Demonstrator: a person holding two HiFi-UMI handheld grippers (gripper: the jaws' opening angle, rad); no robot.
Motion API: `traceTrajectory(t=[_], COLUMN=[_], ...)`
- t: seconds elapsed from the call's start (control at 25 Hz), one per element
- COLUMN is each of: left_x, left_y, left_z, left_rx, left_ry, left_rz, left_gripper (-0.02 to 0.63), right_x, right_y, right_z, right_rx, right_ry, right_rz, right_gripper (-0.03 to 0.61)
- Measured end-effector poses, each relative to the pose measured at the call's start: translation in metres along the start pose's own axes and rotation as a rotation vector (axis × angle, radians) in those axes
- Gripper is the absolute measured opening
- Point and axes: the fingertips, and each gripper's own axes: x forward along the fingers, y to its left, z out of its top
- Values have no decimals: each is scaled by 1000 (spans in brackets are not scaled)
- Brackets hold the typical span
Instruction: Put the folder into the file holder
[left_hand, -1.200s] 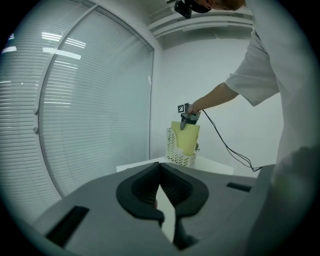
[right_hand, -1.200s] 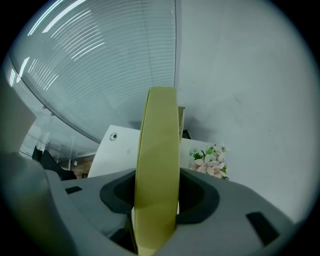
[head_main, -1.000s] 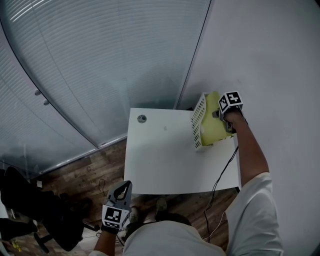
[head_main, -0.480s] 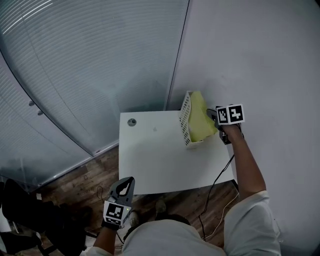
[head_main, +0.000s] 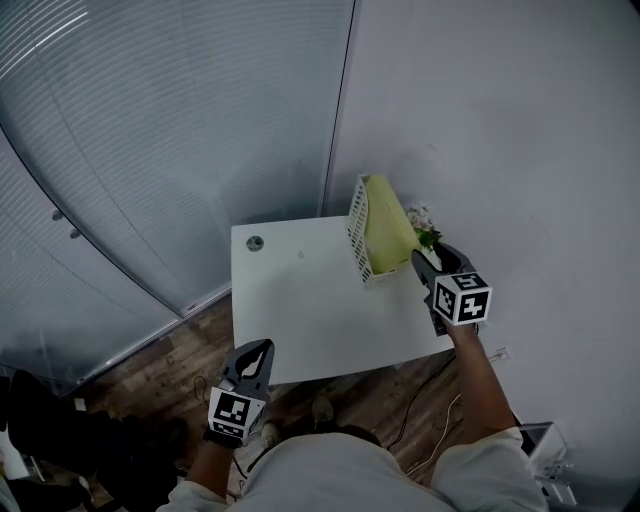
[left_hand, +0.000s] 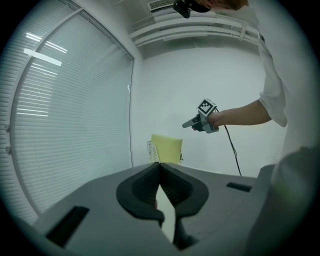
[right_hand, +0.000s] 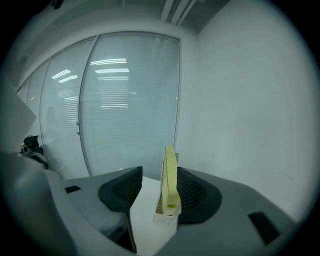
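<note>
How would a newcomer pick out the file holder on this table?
Start at the white table in the corner between the blinds and the plain wall. At its far right corner stands the file holder, a white perforated box. It alone holds an upright pale yellow folder; the small plant beside it is far lower.

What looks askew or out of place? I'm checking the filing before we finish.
Nothing stands out. The yellow folder stands upright in the white file holder at the far edge of the table. The right gripper is open, clear of it.
</note>
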Motion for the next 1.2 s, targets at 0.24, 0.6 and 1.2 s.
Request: traceTrajectory(t=[0.24,0.6,1.2], left_x=[5,6,-2], left_y=[-6,-27,-27], left_z=[9,23,13], left_rx=[23,55,58], left_ry=[-11,-37,0], left_rz=[-28,-81,-70], left_gripper=[9,9,9], right_x=[-57,-115,-121], right_y=[30,75,65], right_z=[-21,-42,-59], right_rx=[-48,-82,-14], right_ry=[-138,-290,-386], right_rz=[-42,-93,-178], right_gripper=[226,181,118])
